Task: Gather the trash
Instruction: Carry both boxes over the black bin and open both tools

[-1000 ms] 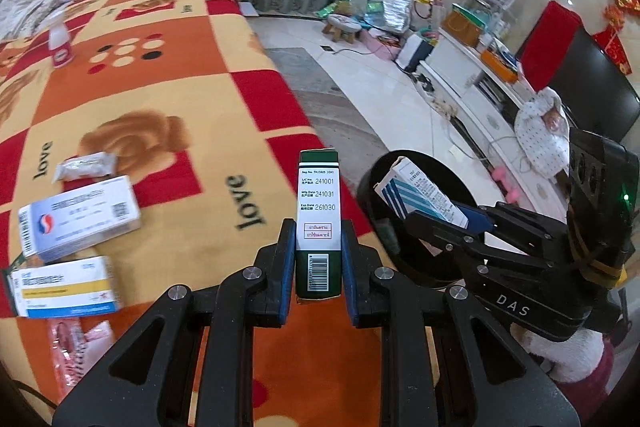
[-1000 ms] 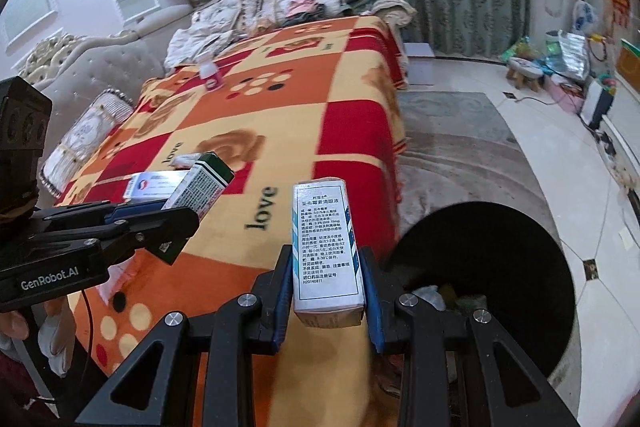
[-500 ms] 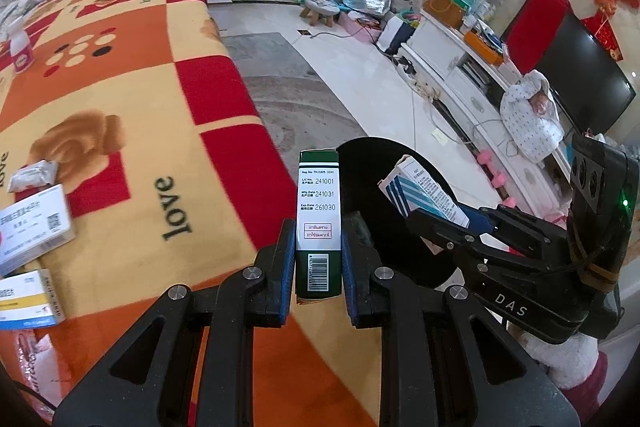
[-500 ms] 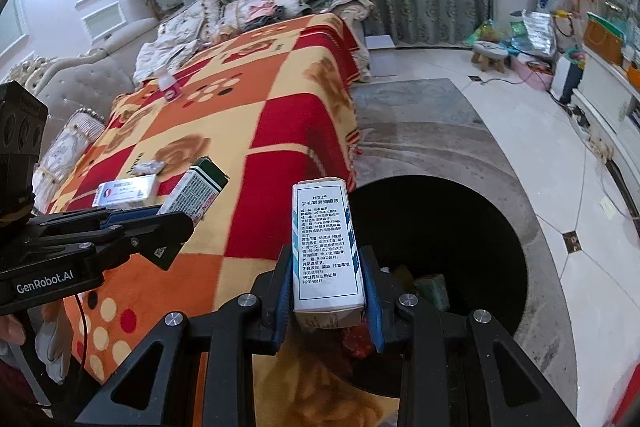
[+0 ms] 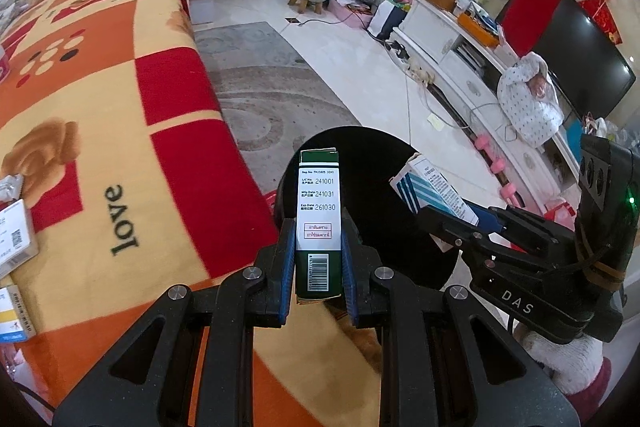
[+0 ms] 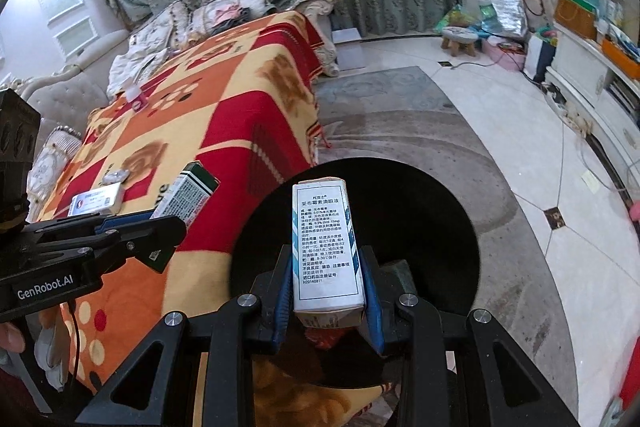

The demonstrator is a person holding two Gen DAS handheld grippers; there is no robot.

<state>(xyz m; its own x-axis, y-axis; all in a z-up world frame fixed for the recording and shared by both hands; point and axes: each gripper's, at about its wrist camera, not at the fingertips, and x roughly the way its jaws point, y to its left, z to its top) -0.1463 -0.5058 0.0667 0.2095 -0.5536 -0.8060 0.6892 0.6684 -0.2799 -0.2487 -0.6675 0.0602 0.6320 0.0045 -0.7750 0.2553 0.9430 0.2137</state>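
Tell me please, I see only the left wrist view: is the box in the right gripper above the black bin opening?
Observer: It appears so. In the right wrist view the white box, clamped in the right gripper, stands in front of the dark opening of the black bin.
Operator: And my green box?
Observer: From that side the green box in the left gripper shows against the blanket, left of the bin, not over the opening.
Operator: Is the bin empty?
Observer: No. Some trash shows below the white box, reddish and greenish pieces; I cannot tell what they are.
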